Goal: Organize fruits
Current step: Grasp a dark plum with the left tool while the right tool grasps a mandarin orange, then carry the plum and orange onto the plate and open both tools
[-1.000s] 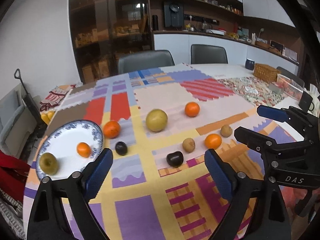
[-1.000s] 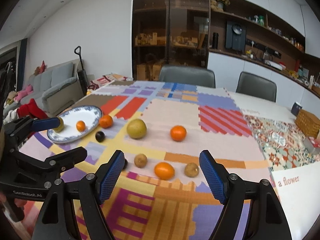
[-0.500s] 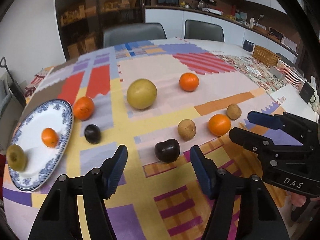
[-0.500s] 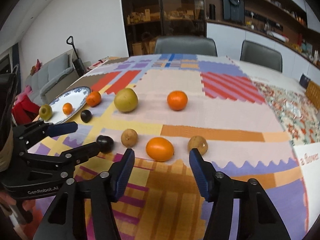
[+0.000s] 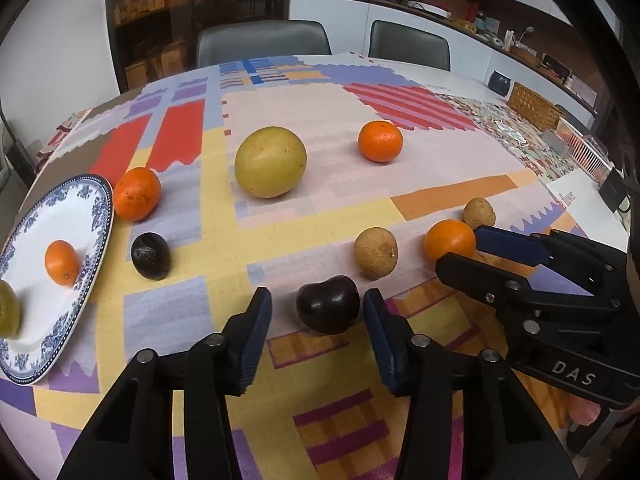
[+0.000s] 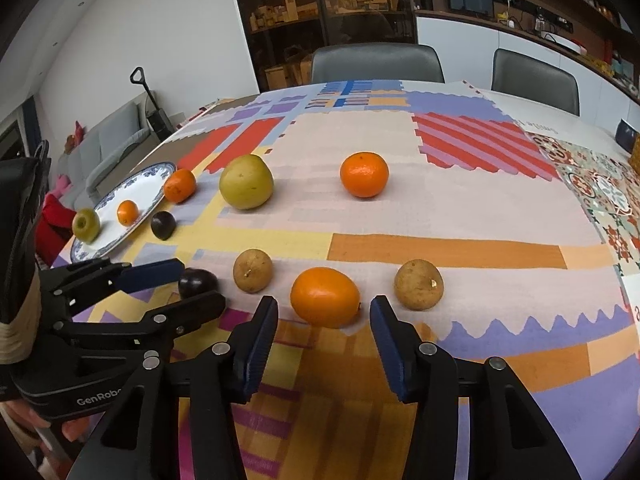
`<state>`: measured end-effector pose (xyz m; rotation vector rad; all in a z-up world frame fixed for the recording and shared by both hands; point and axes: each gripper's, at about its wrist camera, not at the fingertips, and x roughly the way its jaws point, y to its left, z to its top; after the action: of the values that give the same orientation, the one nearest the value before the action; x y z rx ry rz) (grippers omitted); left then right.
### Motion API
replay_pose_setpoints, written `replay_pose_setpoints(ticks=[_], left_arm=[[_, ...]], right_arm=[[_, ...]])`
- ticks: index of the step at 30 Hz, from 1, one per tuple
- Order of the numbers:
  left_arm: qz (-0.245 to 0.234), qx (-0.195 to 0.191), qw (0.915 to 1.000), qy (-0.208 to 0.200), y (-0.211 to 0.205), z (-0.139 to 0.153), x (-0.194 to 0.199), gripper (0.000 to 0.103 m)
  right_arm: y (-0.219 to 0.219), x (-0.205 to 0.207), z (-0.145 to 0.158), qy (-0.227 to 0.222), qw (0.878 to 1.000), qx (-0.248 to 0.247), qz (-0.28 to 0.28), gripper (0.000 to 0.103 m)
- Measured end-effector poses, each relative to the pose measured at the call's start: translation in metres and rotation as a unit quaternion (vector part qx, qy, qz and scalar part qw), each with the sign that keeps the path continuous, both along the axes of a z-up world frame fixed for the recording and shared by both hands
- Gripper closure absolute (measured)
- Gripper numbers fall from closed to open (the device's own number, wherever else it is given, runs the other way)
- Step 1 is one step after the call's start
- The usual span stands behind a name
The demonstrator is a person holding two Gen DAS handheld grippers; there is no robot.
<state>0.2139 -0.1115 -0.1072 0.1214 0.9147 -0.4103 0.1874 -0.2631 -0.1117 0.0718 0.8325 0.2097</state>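
Note:
Fruits lie scattered on a patchwork tablecloth. My left gripper [image 5: 316, 312] is open, with a dark plum [image 5: 328, 303] between its fingertips, untouched. My right gripper [image 6: 323, 312] is open around an orange [image 6: 325, 297], also seen in the left wrist view [image 5: 449, 239]. A blue-rimmed white plate [image 5: 98, 216] at the left holds a small orange [image 5: 62, 262] and a green apple [image 6: 85, 224]. Two brown fruits [image 6: 253, 270] [image 6: 418, 284], a large yellow pear [image 5: 270, 161], a second dark plum [image 5: 151, 255] and two more oranges [image 5: 380, 141] [image 5: 137, 193] lie on the cloth.
Two grey chairs [image 5: 260, 42] stand behind the table. A wicker basket [image 5: 534, 106] and a white rack [image 5: 584, 152] sit at the far right. A sofa [image 6: 104, 152] is to the left, beyond the table edge.
Both grippers moved forward and down toward the table and narrowed their opening. The left now brackets the dark plum, the right brackets the near orange.

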Motion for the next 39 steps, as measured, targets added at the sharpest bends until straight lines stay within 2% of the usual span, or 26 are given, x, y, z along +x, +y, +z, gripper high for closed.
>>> replay_pose_setpoints(ticks=[2,10,21,39], left_arm=[[-0.002,0.000,1.0000,0.000,-0.001,0.000,0.000,0.057],[-0.009,-0.009,0.9999,0.007,-0.001,0.001,0.003,0.072],[-0.006,-0.019,0.9998,0.000,0.003,0.011,-0.004,0.073],[0.037,-0.013,0.9960,-0.080,0.037,0.061,-0.041,0.073]], right_arm=[[0.000,0.004,-0.002,0.005,1.000,0.001,0.000,0.057],[-0.001,0.013,-0.006,0.016,1.000,0.011,-0.002,0.063],[0.002,0.009,0.002,0.000,1.000,0.004,-0.002,0.064],[0.029,-0.022,0.050,-0.056,0.998,0.001,0.039,0.064]])
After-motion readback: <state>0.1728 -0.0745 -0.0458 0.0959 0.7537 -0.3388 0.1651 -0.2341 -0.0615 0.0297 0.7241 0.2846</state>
